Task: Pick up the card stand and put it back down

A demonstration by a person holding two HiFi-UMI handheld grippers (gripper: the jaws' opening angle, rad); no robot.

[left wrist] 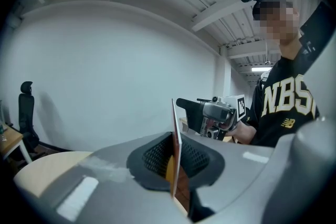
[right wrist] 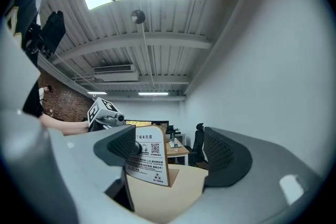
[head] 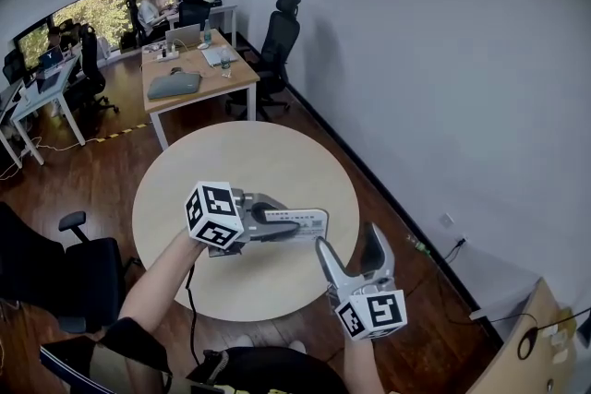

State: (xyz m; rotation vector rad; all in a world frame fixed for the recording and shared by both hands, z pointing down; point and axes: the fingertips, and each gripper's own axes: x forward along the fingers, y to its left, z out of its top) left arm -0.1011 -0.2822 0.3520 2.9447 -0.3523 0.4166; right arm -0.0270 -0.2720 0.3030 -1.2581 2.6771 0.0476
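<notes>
The card stand [head: 312, 219], a white printed card on a wooden base, hangs over the right part of the round table [head: 268, 152]. My left gripper [head: 288, 228] is shut on it from the left. In the left gripper view the card stand [left wrist: 175, 123] shows edge-on, pinched between the dark pads of the left gripper [left wrist: 176, 157]. My right gripper [head: 355, 244] stands open near the table's front right edge, holding nothing. In the right gripper view the card stand [right wrist: 148, 161] faces me beyond the open right gripper [right wrist: 176, 156]. Whether its base touches the table I cannot tell.
A black office chair [head: 69, 272] stands left of the table. Behind the table are a wooden desk [head: 189, 78] with laptops, more chairs [head: 277, 41] and seated people. A white wall [head: 443, 60] runs along the right.
</notes>
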